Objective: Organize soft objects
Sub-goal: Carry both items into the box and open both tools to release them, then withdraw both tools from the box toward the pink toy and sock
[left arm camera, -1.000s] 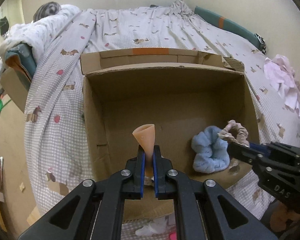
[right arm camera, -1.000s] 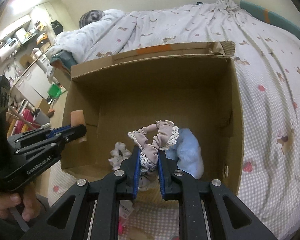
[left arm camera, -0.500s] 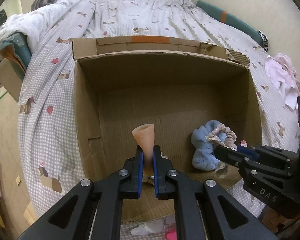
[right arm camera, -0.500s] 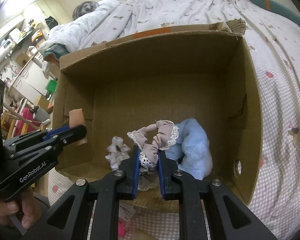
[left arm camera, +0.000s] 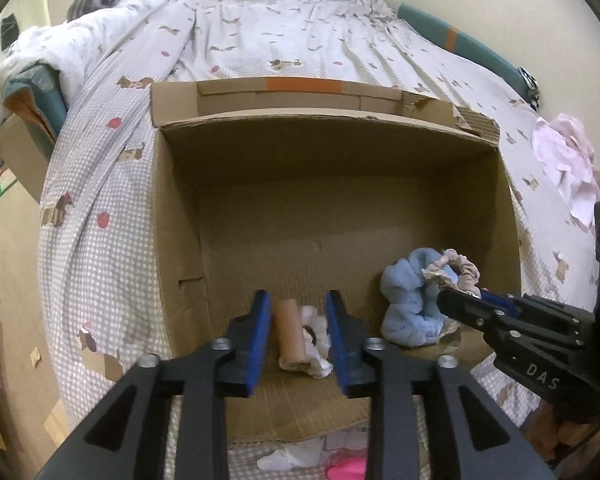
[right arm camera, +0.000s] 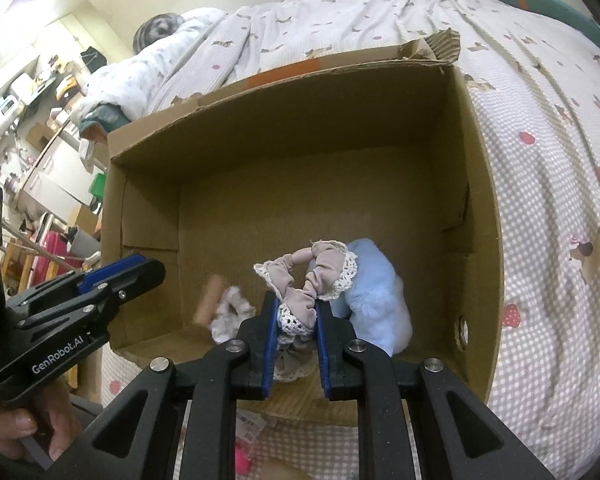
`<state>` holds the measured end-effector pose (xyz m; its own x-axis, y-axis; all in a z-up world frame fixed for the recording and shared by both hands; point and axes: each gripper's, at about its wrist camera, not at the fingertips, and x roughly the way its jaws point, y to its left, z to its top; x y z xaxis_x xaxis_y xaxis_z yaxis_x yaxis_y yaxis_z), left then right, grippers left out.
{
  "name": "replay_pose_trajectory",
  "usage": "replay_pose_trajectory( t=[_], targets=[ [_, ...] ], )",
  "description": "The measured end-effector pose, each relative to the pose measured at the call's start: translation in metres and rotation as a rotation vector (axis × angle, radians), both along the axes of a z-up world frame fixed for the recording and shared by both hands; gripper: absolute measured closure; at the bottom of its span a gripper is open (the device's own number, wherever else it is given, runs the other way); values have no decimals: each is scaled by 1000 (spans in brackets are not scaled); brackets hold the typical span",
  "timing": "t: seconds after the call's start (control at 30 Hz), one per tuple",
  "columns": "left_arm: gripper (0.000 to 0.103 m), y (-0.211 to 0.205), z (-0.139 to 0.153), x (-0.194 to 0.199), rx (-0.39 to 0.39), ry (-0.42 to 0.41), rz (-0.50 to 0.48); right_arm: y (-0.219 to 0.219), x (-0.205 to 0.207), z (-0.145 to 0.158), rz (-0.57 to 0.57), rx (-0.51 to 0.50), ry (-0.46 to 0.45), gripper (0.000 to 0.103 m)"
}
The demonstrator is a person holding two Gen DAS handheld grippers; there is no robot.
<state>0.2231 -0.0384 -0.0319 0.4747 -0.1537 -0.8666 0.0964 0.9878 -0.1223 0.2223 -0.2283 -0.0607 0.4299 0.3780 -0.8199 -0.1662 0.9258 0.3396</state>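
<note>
A cardboard box [left arm camera: 180, 216] stands open on the bed. My left gripper [left arm camera: 298, 336] is open over its near edge. A peach sponge piece [left arm camera: 288, 330] lies free between the fingers on the box floor, against a white scrunchie [left arm camera: 316, 344]. In the right wrist view the sponge [right arm camera: 208, 300] is blurred beside the white scrunchie [right arm camera: 232, 312]. My right gripper [right arm camera: 296, 344] has opened a little; the beige lace-trimmed scrunchie [right arm camera: 304, 276] still sits between its fingers, next to a light blue fluffy scrunchie [right arm camera: 376, 300]. Both scrunchies show at the right in the left wrist view [left arm camera: 456, 270].
The box sits on a checked bedsheet [left arm camera: 100, 184] with a duvet [left arm camera: 60, 48] at the far left. Pink cloth [left arm camera: 568, 160] lies on the bed at right. White and pink items [left arm camera: 312, 460] lie below the box's near wall. Room furniture [right arm camera: 32, 100] stands beyond the bed.
My left gripper has opened and the peach sponge has dropped onto the box floor by the white scrunchie. My right gripper's jaws have widened around the beige scrunchie. Both grippers moved closer to the box.
</note>
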Motion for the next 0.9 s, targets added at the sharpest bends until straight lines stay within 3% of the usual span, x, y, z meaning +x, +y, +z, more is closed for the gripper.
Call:
replay_pose_trajectory(
  t=[0.07, 0.2, 0.23, 0.27, 0.33, 0.43, 0.5, 0.53, 0.7, 0.9],
  targets=[
    [60, 4, 0, 1, -28, 6, 17, -2, 0, 0, -8, 9, 3, 83],
    [60, 5, 3, 2, -32, 2, 21, -6, 1, 3, -22, 18, -7, 75],
    [60, 5, 4, 2, -32, -3, 21, -6, 0, 5, -25, 16, -18, 66],
    [60, 4, 5, 1, -33, -5, 18, -6, 0, 7, -29, 18, -28, 46],
    [58, 3, 9, 0, -26, -23, 16, -8, -1, 13, -51, 26, -60, 20],
    [44, -1, 18, -5, -4, -70, 16, -15, -3, 29, -77, 60, -124, 18],
    [22, -1, 24, -8, 10, -99, 29, -17, -7, 37, -94, 57, -164, 12],
    [17, -1, 25, -8, 18, -104, 39, -18, -9, 41, -101, 60, -181, 7],
    [15, 5, 25, -9, -5, -86, 60, -13, -17, 52, -79, 60, -222, 7],
    [14, 7, 33, -22, 36, -123, 82, -17, -26, 46, -103, 54, -176, 7]
  ],
)
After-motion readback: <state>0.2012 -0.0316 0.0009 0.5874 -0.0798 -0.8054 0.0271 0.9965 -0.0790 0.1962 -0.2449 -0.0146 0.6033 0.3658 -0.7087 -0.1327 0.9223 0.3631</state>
